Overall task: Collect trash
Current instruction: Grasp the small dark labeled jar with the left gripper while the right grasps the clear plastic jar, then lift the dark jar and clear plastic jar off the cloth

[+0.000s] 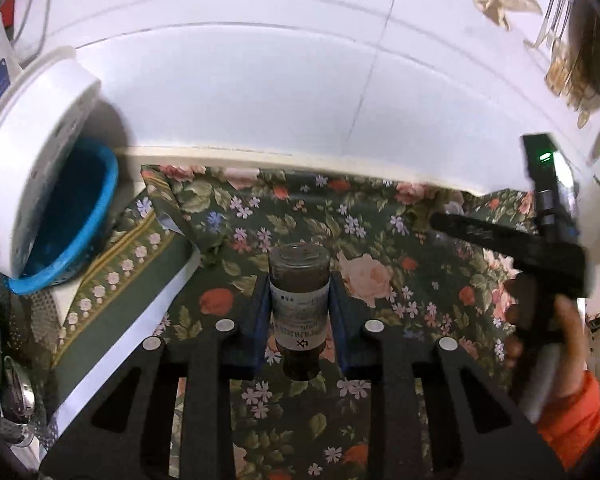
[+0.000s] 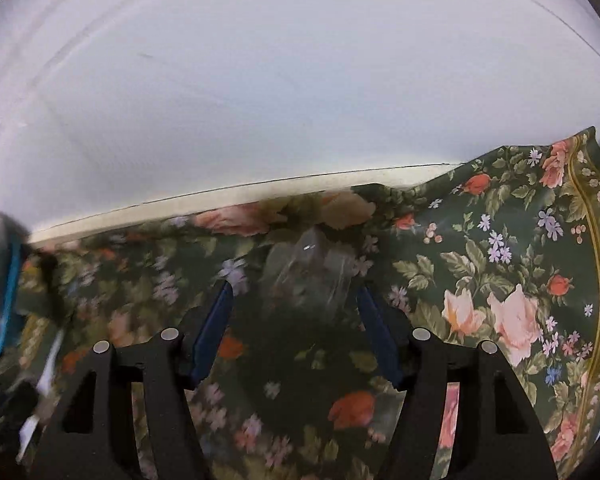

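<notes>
My left gripper (image 1: 300, 300) is shut on a small brown glass bottle (image 1: 299, 308) with a white label, held bottom-forward above the floral tablecloth (image 1: 380, 240). A blue basket (image 1: 66, 220) with a tilted white lid stands at the left. My right gripper (image 2: 294, 292) is open, its blue pads (image 2: 216, 320) either side of a clear crumpled plastic wrapper (image 2: 308, 276) that lies on the cloth (image 2: 500, 260); the view is blurred. The right gripper body also shows in the left wrist view (image 1: 540, 248), held by a hand in an orange sleeve.
A white wall (image 1: 260, 92) runs behind the table. Metal utensils and a strainer (image 1: 16, 380) lie at the far left. Cutlery hangs at the upper right (image 1: 560, 20). The blue basket edge shows in the right wrist view (image 2: 8, 300).
</notes>
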The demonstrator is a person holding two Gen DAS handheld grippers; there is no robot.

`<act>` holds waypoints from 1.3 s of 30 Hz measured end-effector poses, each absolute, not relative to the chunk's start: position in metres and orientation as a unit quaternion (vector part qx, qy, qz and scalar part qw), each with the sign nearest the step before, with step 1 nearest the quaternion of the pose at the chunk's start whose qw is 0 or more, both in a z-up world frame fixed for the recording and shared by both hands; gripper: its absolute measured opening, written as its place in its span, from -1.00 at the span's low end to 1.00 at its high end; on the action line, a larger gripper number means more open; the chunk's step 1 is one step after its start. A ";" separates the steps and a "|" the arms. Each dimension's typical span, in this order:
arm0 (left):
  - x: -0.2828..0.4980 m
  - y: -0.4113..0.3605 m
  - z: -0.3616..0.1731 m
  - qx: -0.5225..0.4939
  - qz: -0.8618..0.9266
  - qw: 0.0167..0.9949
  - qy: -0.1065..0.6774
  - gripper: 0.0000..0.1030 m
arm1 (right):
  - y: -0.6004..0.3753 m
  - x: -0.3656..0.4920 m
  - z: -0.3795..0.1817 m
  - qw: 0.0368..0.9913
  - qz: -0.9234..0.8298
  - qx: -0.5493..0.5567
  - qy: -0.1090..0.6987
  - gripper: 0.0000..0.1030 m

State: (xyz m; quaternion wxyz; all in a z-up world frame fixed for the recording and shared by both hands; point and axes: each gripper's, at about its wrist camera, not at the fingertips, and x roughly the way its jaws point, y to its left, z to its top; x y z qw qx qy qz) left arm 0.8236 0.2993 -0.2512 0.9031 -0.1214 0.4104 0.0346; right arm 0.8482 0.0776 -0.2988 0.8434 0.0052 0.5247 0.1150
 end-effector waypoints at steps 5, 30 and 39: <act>0.819 0.294 -0.239 -0.111 0.033 0.908 0.403 -0.48 | 0.073 0.851 -0.308 0.844 0.110 0.009 0.524 -0.24; 0.678 0.137 -0.125 -0.094 0.031 0.942 0.322 -0.48 | -0.050 0.657 -0.143 0.881 0.258 -0.001 0.398 -0.29; 0.601 0.109 -0.101 -0.090 0.035 0.946 0.311 -0.48 | -0.072 0.583 -0.113 0.882 0.282 -0.011 0.376 -0.29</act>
